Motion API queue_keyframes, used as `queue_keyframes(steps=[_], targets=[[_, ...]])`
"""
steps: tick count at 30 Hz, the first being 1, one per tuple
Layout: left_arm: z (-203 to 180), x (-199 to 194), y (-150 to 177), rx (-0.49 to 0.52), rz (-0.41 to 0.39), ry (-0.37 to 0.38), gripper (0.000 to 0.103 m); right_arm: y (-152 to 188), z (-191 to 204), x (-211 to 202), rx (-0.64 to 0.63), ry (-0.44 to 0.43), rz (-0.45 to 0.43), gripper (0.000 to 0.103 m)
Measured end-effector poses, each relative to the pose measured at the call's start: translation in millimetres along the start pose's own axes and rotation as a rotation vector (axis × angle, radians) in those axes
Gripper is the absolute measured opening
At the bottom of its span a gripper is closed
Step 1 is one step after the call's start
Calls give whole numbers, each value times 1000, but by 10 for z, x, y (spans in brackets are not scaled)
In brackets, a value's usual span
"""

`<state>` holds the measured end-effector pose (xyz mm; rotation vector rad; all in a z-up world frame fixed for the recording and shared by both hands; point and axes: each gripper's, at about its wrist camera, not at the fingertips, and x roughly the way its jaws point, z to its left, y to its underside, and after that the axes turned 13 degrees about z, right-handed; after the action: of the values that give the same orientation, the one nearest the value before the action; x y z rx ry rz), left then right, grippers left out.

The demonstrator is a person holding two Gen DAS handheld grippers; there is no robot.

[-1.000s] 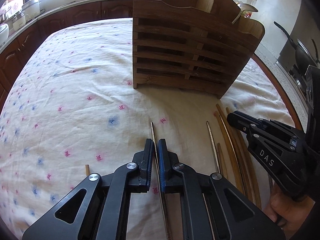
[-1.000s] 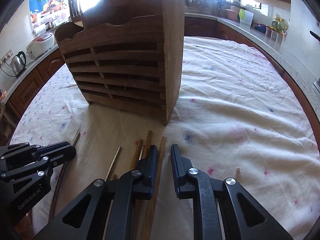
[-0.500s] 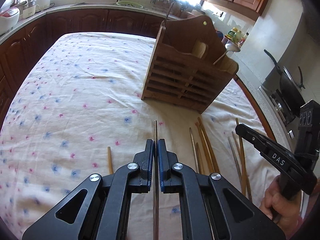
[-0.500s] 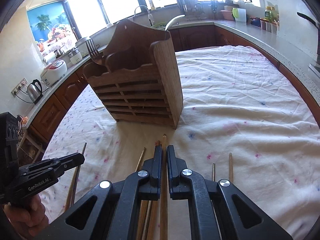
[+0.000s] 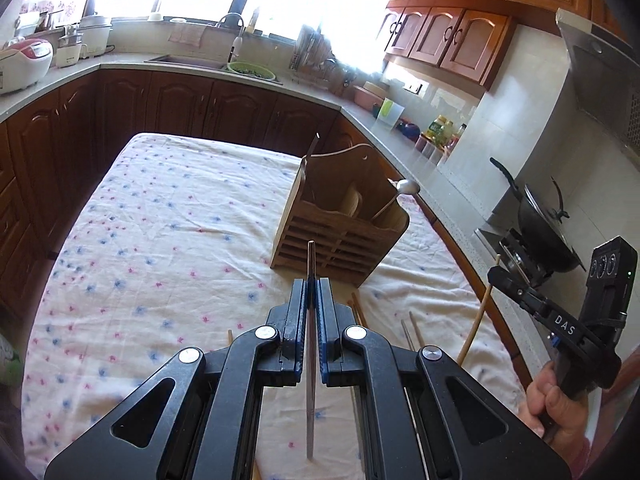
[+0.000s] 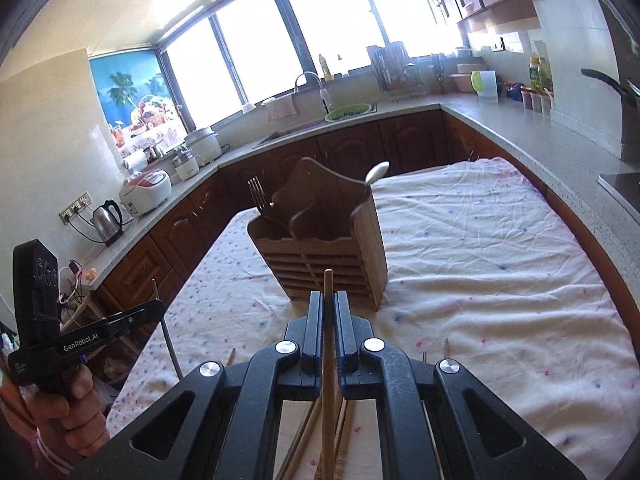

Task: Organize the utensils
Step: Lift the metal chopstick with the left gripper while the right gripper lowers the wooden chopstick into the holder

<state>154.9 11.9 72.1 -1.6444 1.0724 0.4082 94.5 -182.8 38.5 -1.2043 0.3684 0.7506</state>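
Observation:
My left gripper (image 5: 311,286) is shut on a thin metal chopstick (image 5: 311,260), lifted above the flowered tablecloth (image 5: 168,240). My right gripper (image 6: 328,298) is shut on a wooden chopstick (image 6: 328,280), also raised. Both point toward the slatted wooden utensil holder (image 5: 340,236) (image 6: 320,252), which stands well ahead of them. A fork (image 6: 256,196) and a spoon (image 6: 378,172) stand in it. In the left wrist view the right gripper (image 5: 494,276) shows with its wooden chopstick (image 5: 478,320). In the right wrist view the left gripper (image 6: 160,305) carries the metal chopstick (image 6: 168,340).
Several loose chopsticks (image 5: 412,328) (image 6: 304,440) lie on the cloth below the grippers. Dark wooden cabinets and a grey counter ring the table. A wok (image 5: 544,220) sits on the stove at right, and a rice cooker (image 6: 146,192) and kettle (image 6: 107,220) stand at left.
Both grippers rose off the cloth and drew back from the holder, each carrying a chopstick. The right jaws closed on the wooden chopstick early in that second.

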Motion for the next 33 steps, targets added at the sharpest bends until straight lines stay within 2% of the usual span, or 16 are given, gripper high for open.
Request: queue_keyframes(steps=[8,22,28,33], targets=[[-1,-179,-23,3,-43,0,4,-120,71,-260,-14,-10,-87,5],[-107,-233,-175,30,-87,-8,4,-213,46,-351,-6,-17,-134,5],[-190,-326,-438,56,-155,-20,4,-426,50,-411,-12,-20,-182,5],[-278,-436,-794,86,-247,-31,4,-740,62,-487,-11,-23,-265,5]])
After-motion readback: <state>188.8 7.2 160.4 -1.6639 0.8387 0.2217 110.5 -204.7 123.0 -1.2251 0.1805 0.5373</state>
